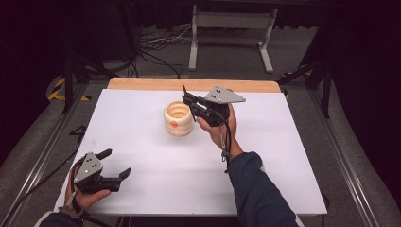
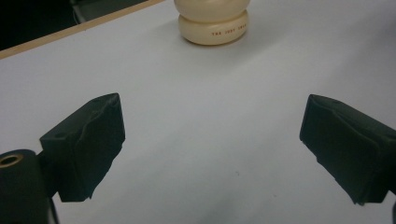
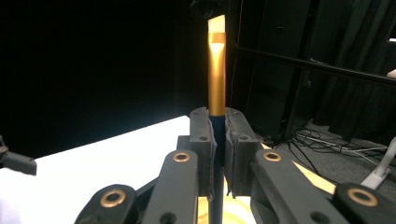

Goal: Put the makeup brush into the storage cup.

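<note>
A cream ribbed holder (image 1: pixel 178 118) shaped like stacked rings stands upright in the middle of the white table (image 1: pixel 274 161). My right gripper (image 1: pixel 189 100) hovers just right of its rim, shut on a paintbrush (image 1: pixel 184 89). In the right gripper view the brush (image 3: pixel 216 60) rises straight from the shut jaws (image 3: pixel 216 122), showing a gold ferrule, pale flat bristles and a dark handle; the holder's cream rim (image 3: pixel 236 212) lies below. My left gripper (image 1: pixel 117 163) rests near the table's front left corner, open and holding nothing. The left gripper view (image 2: pixel 210 135) has the holder (image 2: pixel 213 23) far ahead.
A wooden strip (image 1: pixel 142 84) runs along the table's far edge. Beyond it lie floor cables (image 1: pixel 161 42) and a white metal stand (image 1: pixel 231 23). Metal rails (image 1: pixel 42 142) flank the table on both sides.
</note>
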### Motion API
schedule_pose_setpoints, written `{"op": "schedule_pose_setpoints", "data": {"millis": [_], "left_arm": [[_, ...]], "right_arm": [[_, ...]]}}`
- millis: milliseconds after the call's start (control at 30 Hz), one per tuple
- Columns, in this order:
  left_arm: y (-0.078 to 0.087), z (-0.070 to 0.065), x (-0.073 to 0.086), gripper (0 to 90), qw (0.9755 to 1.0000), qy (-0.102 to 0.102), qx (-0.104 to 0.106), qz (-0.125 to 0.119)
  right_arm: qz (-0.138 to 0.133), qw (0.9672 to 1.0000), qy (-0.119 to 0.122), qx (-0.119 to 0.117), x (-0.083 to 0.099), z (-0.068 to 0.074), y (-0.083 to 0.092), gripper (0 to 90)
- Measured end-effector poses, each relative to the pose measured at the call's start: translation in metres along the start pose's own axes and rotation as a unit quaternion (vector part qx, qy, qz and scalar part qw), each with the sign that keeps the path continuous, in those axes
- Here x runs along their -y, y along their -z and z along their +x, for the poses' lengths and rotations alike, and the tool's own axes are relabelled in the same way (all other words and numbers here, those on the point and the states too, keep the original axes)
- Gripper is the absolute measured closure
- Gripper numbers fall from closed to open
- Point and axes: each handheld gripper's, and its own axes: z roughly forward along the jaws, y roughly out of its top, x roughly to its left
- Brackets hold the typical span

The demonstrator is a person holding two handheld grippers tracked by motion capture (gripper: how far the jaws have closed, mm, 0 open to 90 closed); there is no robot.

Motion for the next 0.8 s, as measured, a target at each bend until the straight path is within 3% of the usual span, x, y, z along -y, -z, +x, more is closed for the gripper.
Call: {"op": "schedule_pose_setpoints", "data": {"millis": [800], "left_arm": [[0.002, -0.002, 0.0, 8.5, 1.0, -0.003, 0.004, -0.008]], "right_arm": [[-0.004, 0.9999, -0.011, -0.007, 0.0, -0.011, -0.035, 83.8]]}}
